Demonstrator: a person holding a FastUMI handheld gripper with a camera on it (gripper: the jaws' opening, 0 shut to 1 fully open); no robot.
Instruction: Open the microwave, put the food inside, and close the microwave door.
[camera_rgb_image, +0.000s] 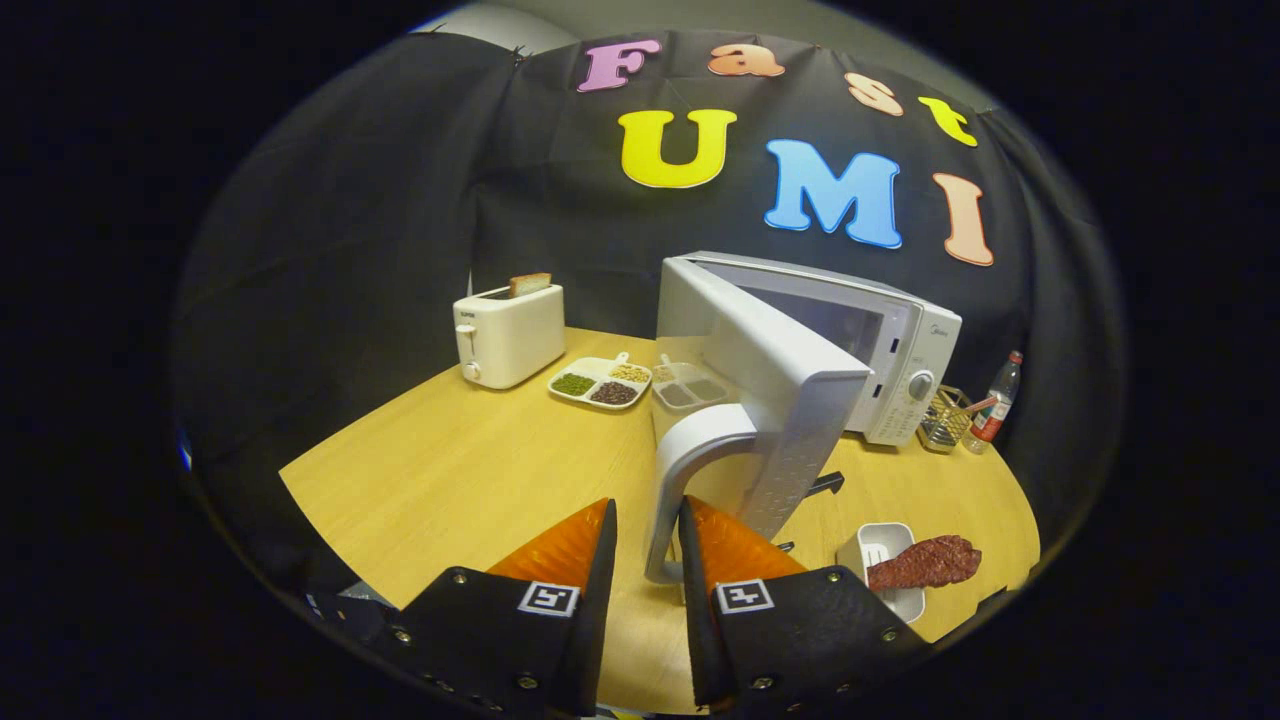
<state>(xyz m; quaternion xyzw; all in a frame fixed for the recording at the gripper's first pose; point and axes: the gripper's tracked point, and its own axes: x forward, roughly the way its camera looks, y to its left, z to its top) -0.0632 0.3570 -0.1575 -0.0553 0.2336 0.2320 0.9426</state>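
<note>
The tongs sit nearest, low over the bench, their two fingers set a little apart with the foot of the microwave door's handle standing in the gap between them. Whether both fingers actually press on the handle cannot be told; the jaws are narrowly parted around it.

The door is swung wide open toward the tongs, seen nearly edge-on, its curved handle running down to the tips. Behind it, further ahead and to the right of the tongs, stands the microwave with its dial on the front panel.

Just to the right of the tongs, on the bench, lies the food: a dark reddish-brown piece resting across the rim of a small white dish, outside the microwave.

Well ahead and to the left of the tongs stands a white toaster with a slice of bread poking up from its slot. Beside it, between toaster and door, is a divided tray holding beans and grains. Far off to the right, past the microwave, are a wire basket and a bottle.
</note>
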